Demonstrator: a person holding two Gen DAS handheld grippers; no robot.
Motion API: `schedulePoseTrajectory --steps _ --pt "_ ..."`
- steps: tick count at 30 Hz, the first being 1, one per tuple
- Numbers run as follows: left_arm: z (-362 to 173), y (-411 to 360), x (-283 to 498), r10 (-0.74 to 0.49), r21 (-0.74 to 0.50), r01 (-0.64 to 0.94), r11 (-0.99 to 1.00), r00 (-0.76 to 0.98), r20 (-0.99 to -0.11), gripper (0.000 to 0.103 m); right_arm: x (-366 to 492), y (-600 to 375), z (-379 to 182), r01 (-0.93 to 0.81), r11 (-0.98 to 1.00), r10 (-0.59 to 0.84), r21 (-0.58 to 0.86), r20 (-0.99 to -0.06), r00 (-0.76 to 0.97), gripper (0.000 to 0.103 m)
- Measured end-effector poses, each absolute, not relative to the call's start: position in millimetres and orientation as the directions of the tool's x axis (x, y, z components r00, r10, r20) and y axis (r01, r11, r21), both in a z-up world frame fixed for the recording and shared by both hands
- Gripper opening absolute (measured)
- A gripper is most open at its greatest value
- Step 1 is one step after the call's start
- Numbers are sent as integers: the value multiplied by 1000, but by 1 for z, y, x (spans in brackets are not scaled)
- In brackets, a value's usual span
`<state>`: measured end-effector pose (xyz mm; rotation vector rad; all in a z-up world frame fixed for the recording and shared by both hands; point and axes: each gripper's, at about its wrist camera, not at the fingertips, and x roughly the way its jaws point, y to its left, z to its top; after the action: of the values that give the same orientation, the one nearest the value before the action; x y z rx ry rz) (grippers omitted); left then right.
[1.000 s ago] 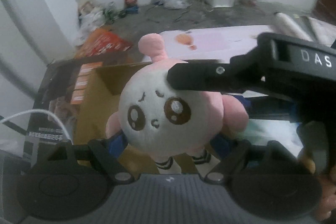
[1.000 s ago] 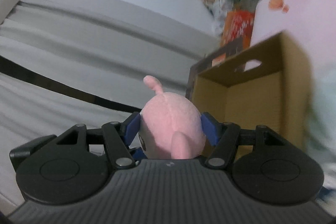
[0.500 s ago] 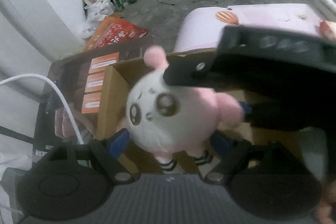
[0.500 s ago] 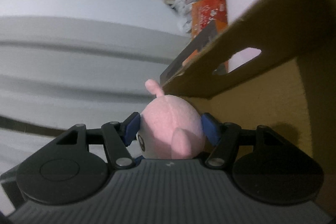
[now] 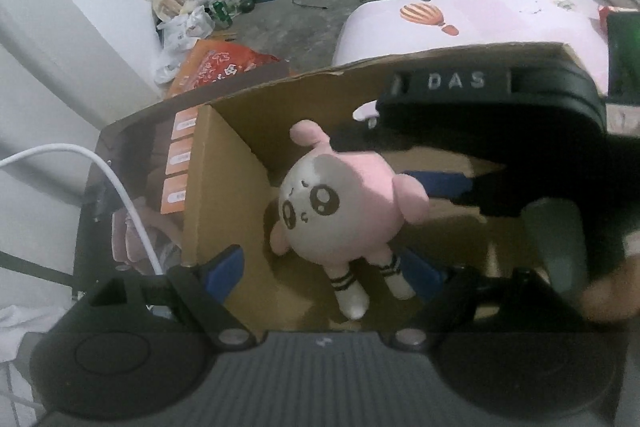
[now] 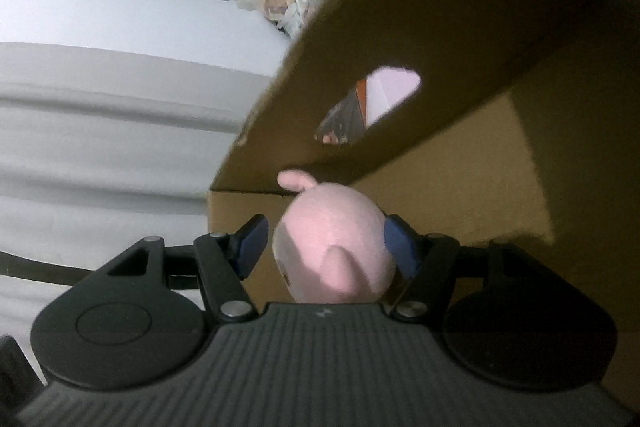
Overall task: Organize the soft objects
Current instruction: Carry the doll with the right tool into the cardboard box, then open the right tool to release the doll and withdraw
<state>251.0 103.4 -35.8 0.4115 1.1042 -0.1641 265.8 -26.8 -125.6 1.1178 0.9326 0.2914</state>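
Pink plush (image 5: 340, 211) inside cardboard box (image 5: 224, 195), right claw (image 6: 326, 247) around it.

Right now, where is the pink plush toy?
The pink plush toy lies inside the cardboard box, near its left wall, between the right tool's opened fingers.

Both views are dim and soft, with a greyish indoor cast and fisheye bending at the edges. The box (image 6: 460, 39) interior lies in deep shadow. The plush (image 5: 340, 203) is slightly blurred; the near black housings lose detail.
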Motion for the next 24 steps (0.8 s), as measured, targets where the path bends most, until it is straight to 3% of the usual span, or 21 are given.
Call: schedulePoseTrajectory --steps 4,9,14,24 --pt "-33 105 248 64 223 321 921 440 -896 87 264 -29 -112 221 501 589 837 -516 622 65" --pt "-31 103 236 66 222 329 918 426 -902 86 273 -22 -117 280 553 560 785 -599 572 49" --pt "-26 109 235 68 204 290 935 417 -907 86 273 -25 -131 320 482 572 816 -569 591 48" --pt "-7 110 224 37 164 255 953 439 -898 86 279 -34 -127 224 477 626 850 -508 592 53"
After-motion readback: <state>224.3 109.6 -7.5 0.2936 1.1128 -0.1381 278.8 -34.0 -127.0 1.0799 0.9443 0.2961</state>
